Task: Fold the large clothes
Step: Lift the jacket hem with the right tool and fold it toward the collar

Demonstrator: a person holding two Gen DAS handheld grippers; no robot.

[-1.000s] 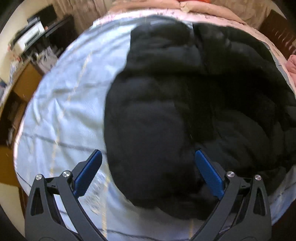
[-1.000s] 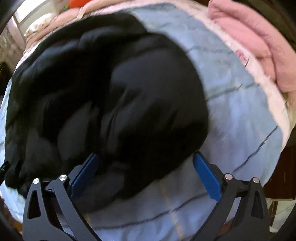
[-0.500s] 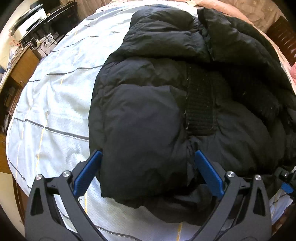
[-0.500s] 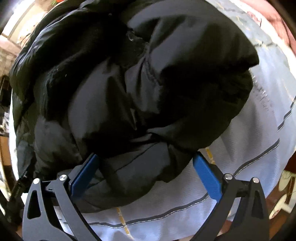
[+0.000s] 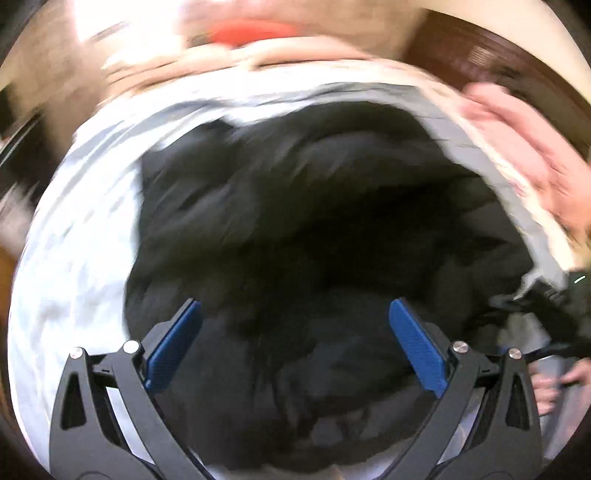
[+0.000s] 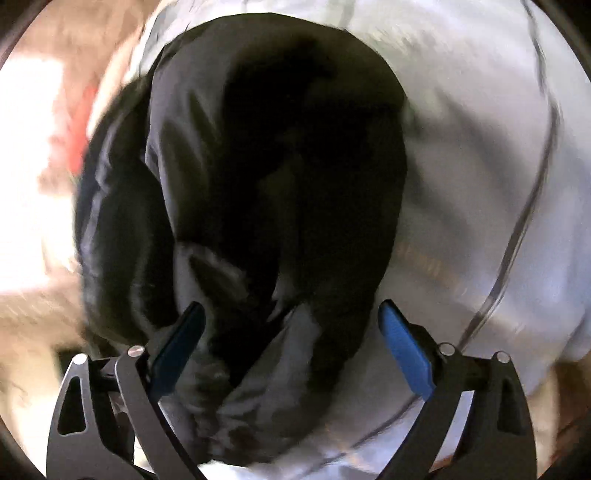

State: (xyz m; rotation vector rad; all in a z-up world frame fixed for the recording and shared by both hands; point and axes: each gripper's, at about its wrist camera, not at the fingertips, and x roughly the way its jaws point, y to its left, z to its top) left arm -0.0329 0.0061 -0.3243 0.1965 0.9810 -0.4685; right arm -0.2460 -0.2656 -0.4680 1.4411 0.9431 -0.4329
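A large black puffy jacket (image 5: 314,229) lies bunched on a pale blue bed sheet (image 5: 85,229). My left gripper (image 5: 295,314) is open and hangs over the jacket's near edge, with fabric between the blue pads (image 5: 417,350) but not clamped. In the right wrist view the jacket (image 6: 258,166) is a rolled dark mass on the sheet (image 6: 480,166). My right gripper (image 6: 291,314) is open above its near end. Both views are blurred by motion. The other gripper (image 5: 546,310) shows at the left view's right edge.
A pink blanket (image 5: 528,155) lies at the far right of the bed. A red item (image 5: 251,31) sits beyond the bed's far edge. Dark wooden furniture (image 5: 498,48) stands behind. The sheet has thin dark stripes (image 6: 517,236).
Both cameras have swung: the left view tilted up toward the bed's far edge, and the right view rotated over the jacket's end. Both grippers stayed open.
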